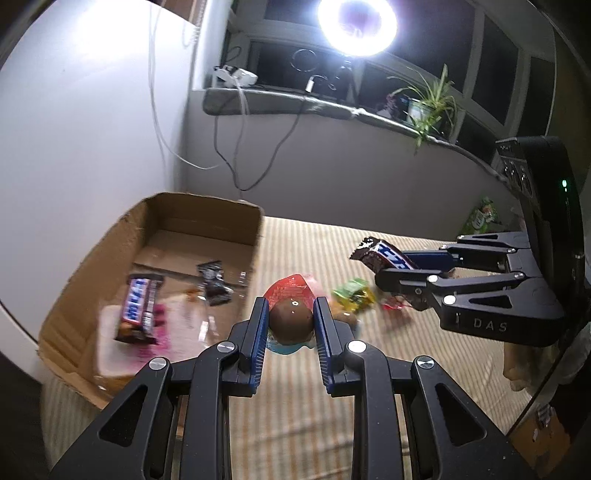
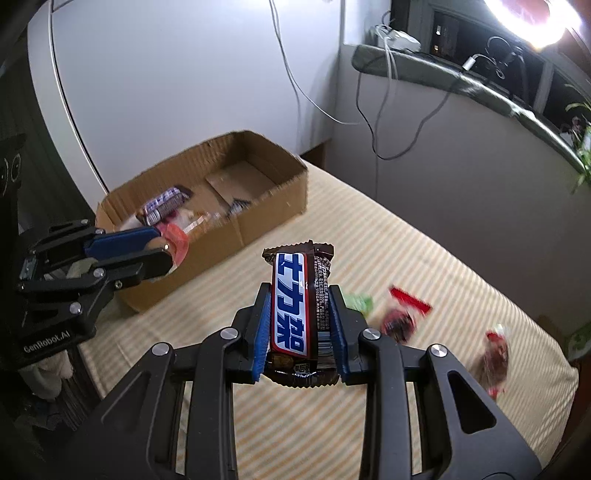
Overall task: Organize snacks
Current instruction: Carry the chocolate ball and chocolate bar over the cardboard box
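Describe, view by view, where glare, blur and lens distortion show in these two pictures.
Left wrist: the ring light blows out to white glare; the snacks in the cardboard box smear with blur. Right wrist: the held chocolate bar is sharp, the red candies blurred; the fisheye bends the window ledge.

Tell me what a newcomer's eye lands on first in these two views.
The glaring ring light above the window ledge grabs attention first. Next come the held snacks: the left gripper is shut on a chocolate egg, the right gripper on a chocolate bar. Farther left, on the striped table, the open cardboard box already holds snacks.
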`<state>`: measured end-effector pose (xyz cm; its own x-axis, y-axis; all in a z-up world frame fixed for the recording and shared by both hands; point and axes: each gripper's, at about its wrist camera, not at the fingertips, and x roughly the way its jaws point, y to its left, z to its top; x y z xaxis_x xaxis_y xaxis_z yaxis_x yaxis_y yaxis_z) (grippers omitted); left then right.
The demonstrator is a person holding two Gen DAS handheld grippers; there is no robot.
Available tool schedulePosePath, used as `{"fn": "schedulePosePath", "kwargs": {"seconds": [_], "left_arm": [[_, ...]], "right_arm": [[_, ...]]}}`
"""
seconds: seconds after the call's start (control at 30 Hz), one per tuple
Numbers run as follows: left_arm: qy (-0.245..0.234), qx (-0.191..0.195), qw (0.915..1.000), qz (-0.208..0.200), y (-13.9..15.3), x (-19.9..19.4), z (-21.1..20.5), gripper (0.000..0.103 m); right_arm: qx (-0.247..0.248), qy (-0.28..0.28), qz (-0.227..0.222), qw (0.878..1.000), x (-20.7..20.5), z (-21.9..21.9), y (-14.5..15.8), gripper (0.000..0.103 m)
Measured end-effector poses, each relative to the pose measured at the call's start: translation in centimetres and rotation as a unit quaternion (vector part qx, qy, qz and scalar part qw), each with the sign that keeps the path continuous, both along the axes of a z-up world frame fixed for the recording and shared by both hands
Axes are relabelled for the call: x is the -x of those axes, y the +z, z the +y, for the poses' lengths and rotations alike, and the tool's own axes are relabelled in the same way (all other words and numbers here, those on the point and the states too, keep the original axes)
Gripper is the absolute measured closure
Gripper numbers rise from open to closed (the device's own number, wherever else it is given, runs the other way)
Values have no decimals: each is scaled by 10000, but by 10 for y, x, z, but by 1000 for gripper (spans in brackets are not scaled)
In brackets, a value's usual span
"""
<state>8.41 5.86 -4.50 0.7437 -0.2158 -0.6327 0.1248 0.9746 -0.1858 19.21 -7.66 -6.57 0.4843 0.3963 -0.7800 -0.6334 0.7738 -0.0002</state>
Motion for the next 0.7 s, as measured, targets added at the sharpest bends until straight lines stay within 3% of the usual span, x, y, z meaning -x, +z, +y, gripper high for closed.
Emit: {"fn": "schedulePosePath", "kwargs": {"seconds": [0.7], "left_arm": [[456, 7, 9989, 112, -11, -11, 56, 80]], "right_arm": [[50, 294, 85, 9995, -65, 99, -4, 73]]}}
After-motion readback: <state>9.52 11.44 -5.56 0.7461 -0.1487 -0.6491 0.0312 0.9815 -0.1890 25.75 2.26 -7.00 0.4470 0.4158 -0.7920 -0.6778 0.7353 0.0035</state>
